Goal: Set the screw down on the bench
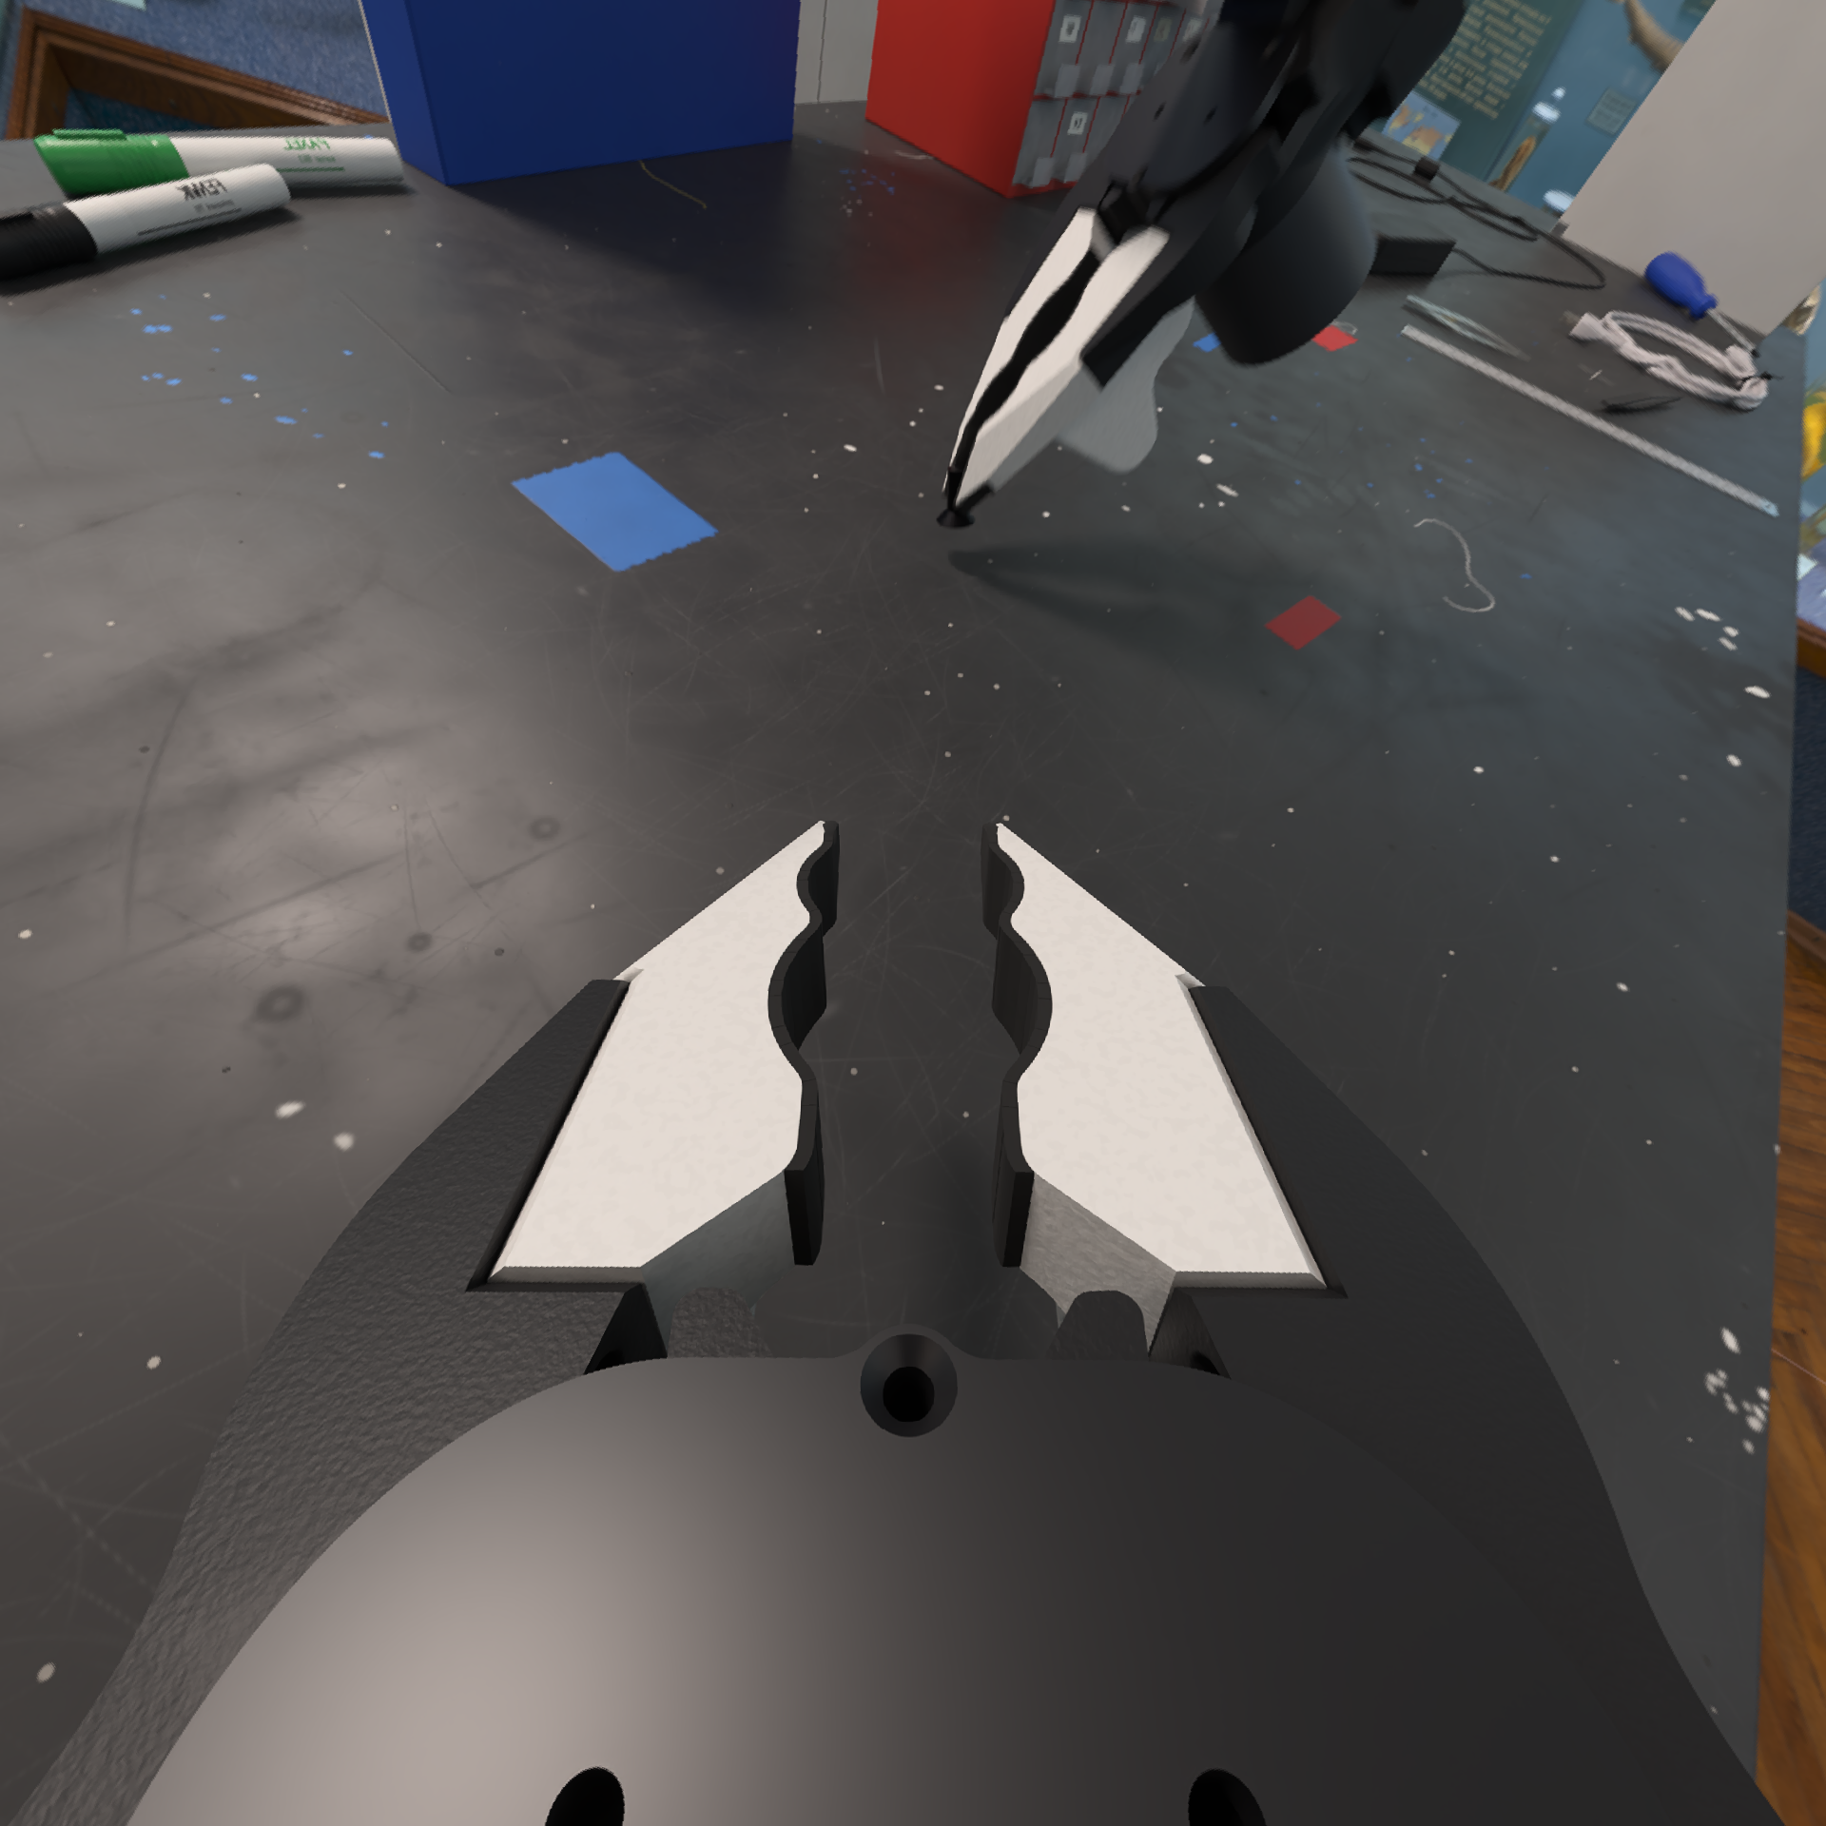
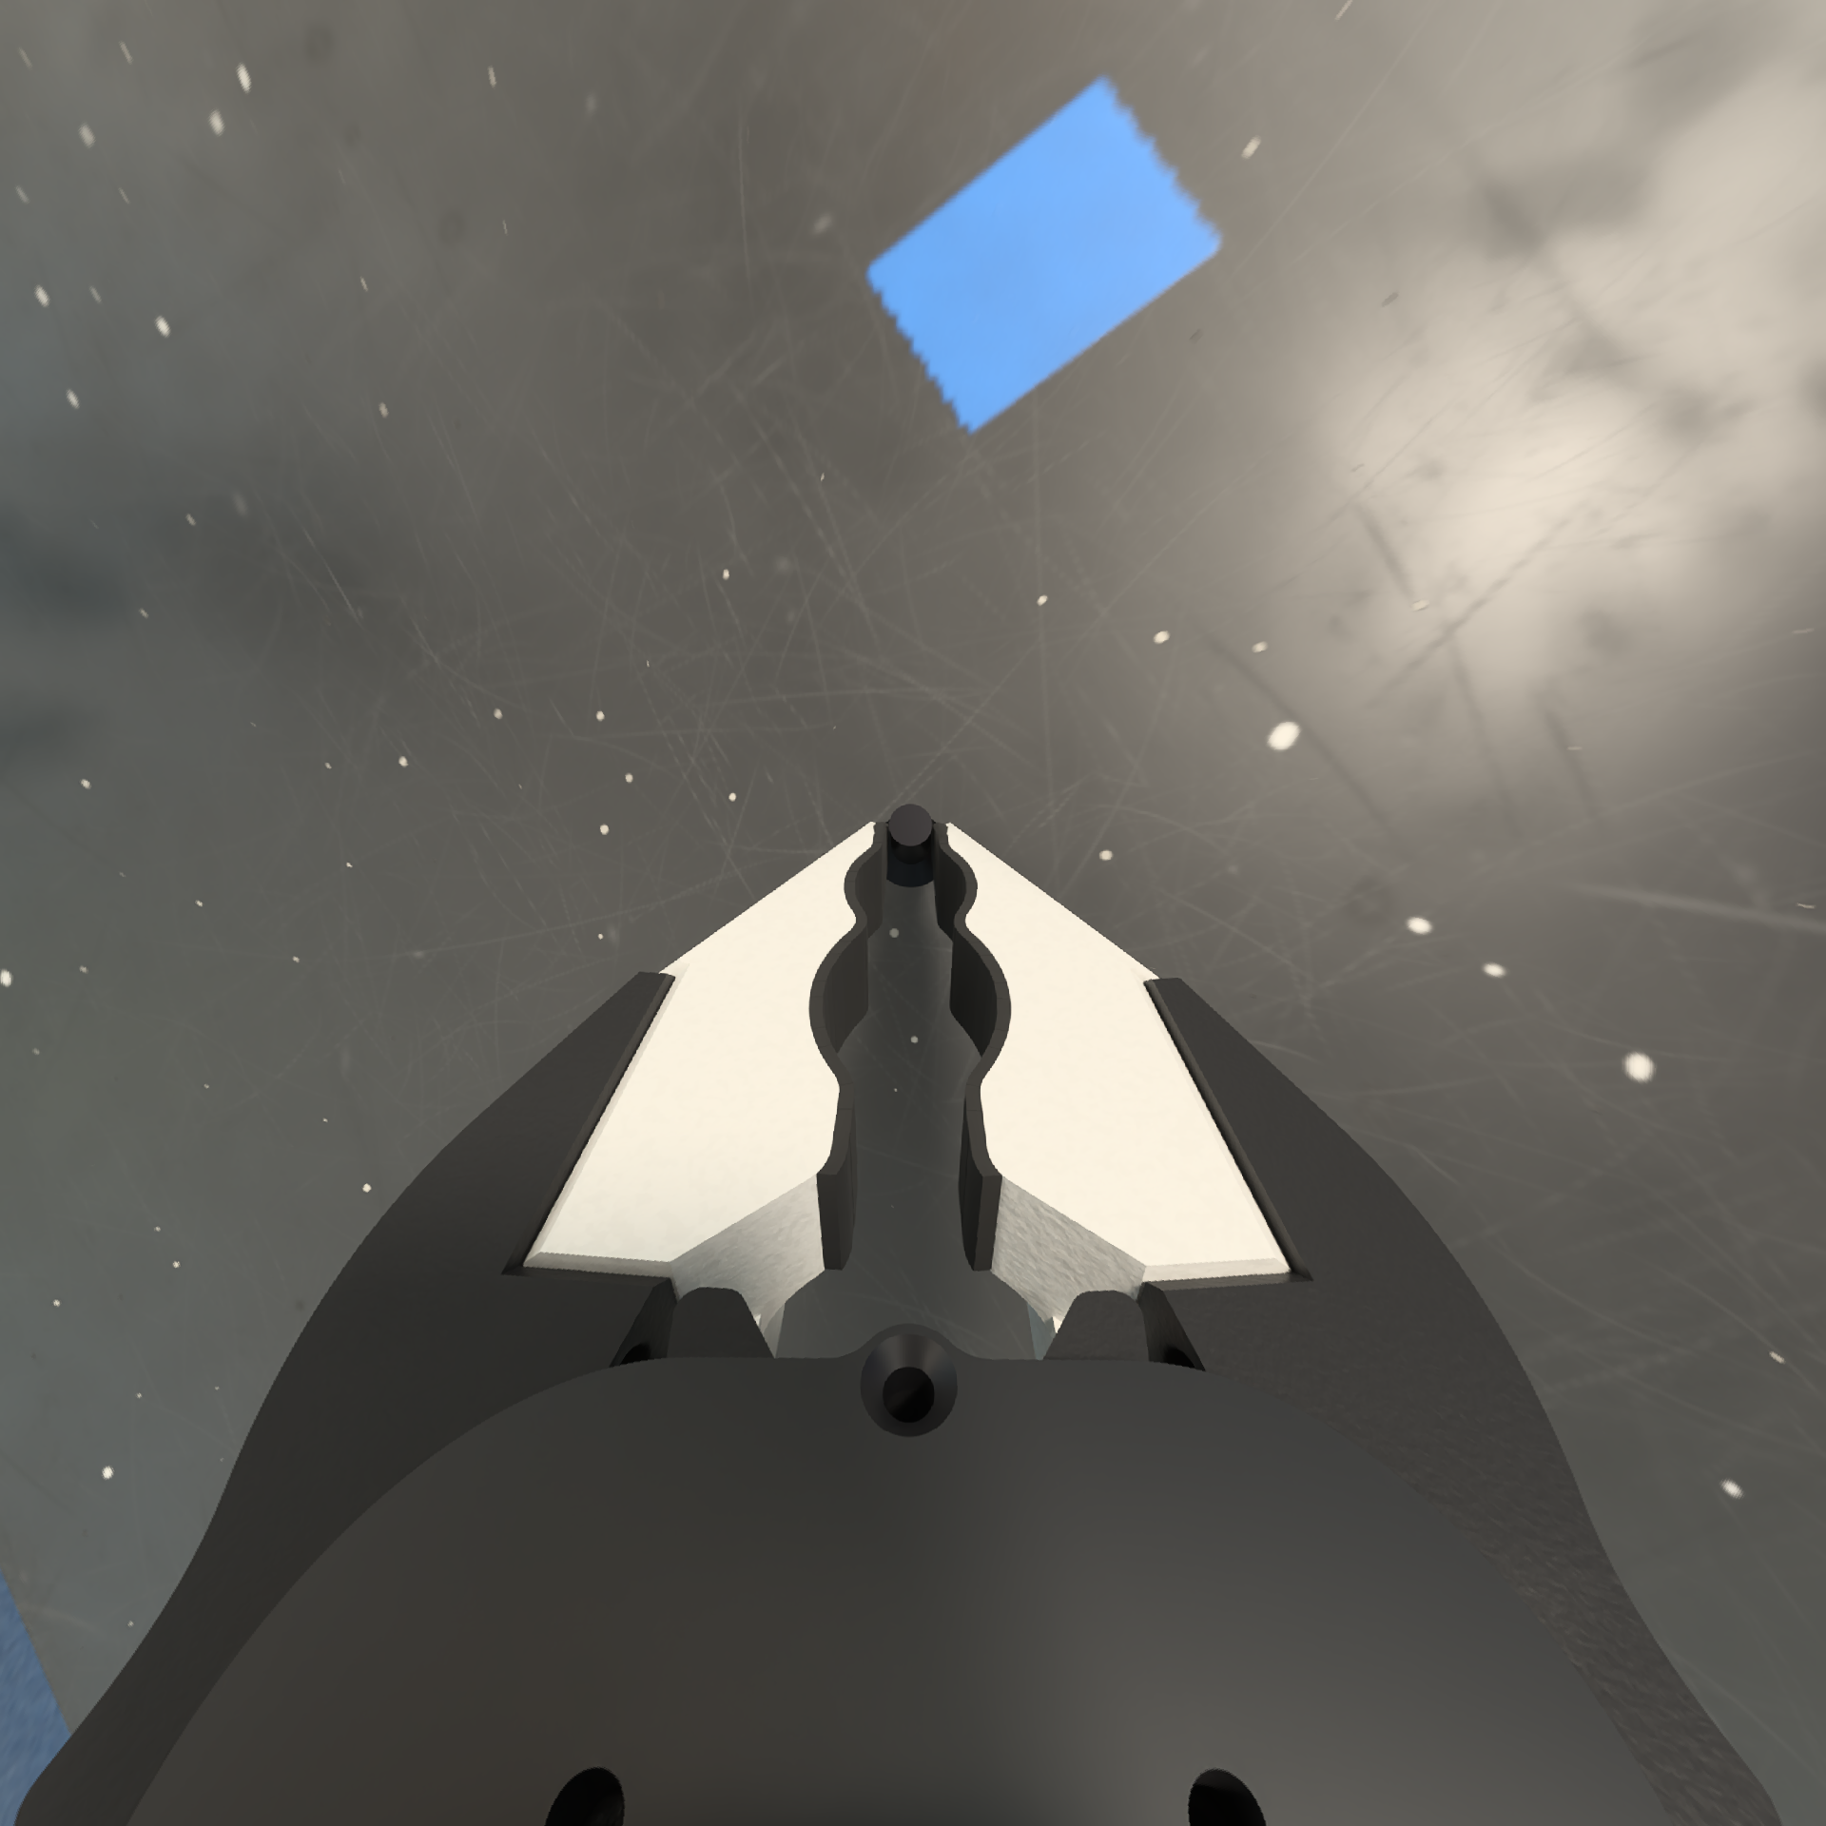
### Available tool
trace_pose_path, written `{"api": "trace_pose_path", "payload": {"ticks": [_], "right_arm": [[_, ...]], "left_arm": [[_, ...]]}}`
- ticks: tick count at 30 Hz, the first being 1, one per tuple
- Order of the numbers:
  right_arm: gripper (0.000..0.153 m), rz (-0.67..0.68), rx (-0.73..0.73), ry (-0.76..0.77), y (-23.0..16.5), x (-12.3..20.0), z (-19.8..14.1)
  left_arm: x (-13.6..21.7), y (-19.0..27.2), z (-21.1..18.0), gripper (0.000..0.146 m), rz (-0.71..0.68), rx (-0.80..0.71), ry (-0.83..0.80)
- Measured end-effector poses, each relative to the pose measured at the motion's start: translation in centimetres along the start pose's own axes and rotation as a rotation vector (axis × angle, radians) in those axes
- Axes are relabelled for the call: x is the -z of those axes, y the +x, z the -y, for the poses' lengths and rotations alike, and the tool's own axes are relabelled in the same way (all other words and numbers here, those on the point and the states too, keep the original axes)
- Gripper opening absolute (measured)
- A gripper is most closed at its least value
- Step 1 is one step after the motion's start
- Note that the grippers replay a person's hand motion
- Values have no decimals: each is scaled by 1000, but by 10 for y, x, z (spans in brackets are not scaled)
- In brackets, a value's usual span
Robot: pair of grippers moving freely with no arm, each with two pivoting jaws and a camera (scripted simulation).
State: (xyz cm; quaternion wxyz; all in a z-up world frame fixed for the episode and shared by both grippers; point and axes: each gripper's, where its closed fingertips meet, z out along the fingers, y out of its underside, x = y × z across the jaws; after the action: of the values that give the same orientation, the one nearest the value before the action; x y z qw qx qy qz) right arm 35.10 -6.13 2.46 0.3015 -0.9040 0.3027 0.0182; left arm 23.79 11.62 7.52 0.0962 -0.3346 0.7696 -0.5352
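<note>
On the bench (image 1: 692,741), 2 markers (image 1: 178,188) lie far left, 2 boxes (image 1: 593,79) behind, a cord (image 1: 1670,351) far right, a tape patch (image 1: 613,509) centre.

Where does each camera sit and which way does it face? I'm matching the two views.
Left wrist view: on the left tongs, open, looking low across the bench at the right tongs.
Right wrist view: on the right tongs, looking steeply down, shut on the screw.
Shared: the blue patch.
</note>
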Motion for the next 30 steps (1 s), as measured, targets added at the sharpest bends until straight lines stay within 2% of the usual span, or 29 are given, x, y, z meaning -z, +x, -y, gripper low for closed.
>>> {"api": "trace_pose_path", "payload": {"ticks": [4,8,11,14,19,22,26,30], "right_arm": [[12,-49,-24,111,12,32,15],[9,-150,-53,312,27,75,30],[7,-75,-56,504,3,88,43],[8,-3,21,592,-32,64,40],[8,-60,174,536,-53,11,21],[6,-89,245,552,-55,9,25],[6,-43,183,551,-49,8,28],[6,4,136,599,-46,12,35]], "left_arm": [[-1,-4,-11,30,54,-38,-32],[0,-7,-15,29,110,-81,-48],[-3,-5,-13,33,133,-86,-5],[-8,-2,-11,39,157,-98,28],[-5,-8,1,49,332,-185,108],[3,-14,10,49,405,-195,184],[13,-29,12,59,443,-98,223],[18,-35,14,65,424,-28,263]]}}
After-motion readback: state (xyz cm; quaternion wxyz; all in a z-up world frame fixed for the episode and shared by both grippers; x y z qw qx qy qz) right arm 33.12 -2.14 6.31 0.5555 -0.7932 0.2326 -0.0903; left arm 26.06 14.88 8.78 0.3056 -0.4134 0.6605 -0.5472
